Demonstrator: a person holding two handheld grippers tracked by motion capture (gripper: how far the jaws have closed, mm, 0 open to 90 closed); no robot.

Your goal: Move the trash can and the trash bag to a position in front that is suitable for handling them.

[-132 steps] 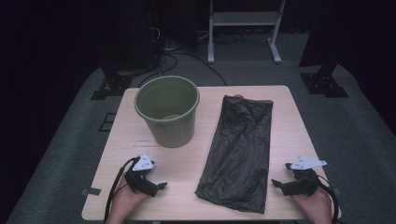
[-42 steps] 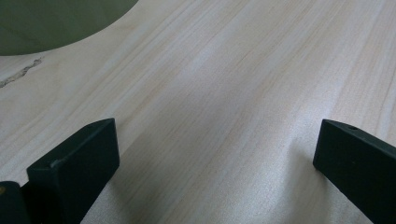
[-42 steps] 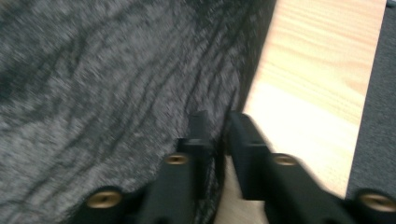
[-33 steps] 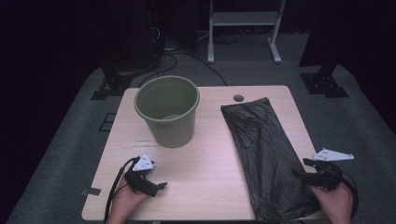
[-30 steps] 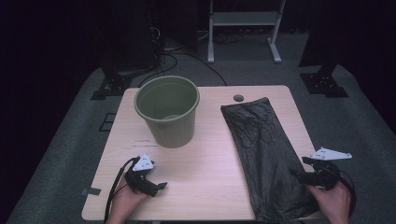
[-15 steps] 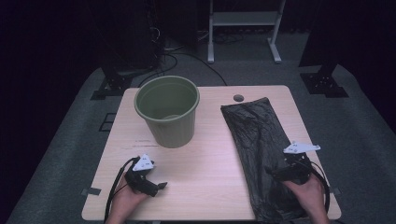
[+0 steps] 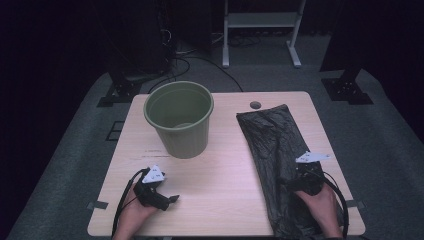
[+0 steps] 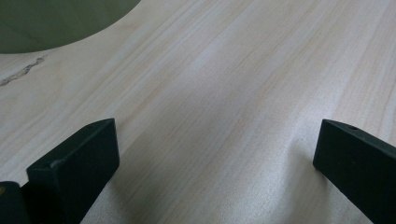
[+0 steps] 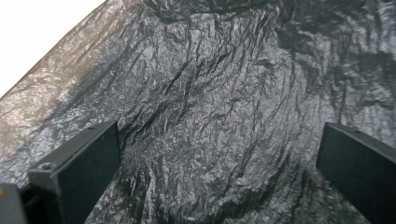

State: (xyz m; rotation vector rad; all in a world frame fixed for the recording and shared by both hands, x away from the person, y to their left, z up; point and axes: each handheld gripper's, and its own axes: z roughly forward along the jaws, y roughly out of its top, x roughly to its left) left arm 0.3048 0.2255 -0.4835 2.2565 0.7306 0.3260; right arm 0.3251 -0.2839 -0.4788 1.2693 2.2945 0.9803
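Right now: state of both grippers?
Left gripper: open, empty, over bare table.
Right gripper: open, over the black bin bag, not gripping it.

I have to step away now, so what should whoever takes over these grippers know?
Left gripper: open, resting on the table, nothing between its jaws.
Right gripper: jaws just opened wide, over the black bag, gripping nothing.
The bag lies flat along the table's right side, its near end at the front edge.
The green bucket stands upright and unlined, left of the bag.
Done: bag laid out flat.
Left, probably: pick up the bag, open it and line the bucket.
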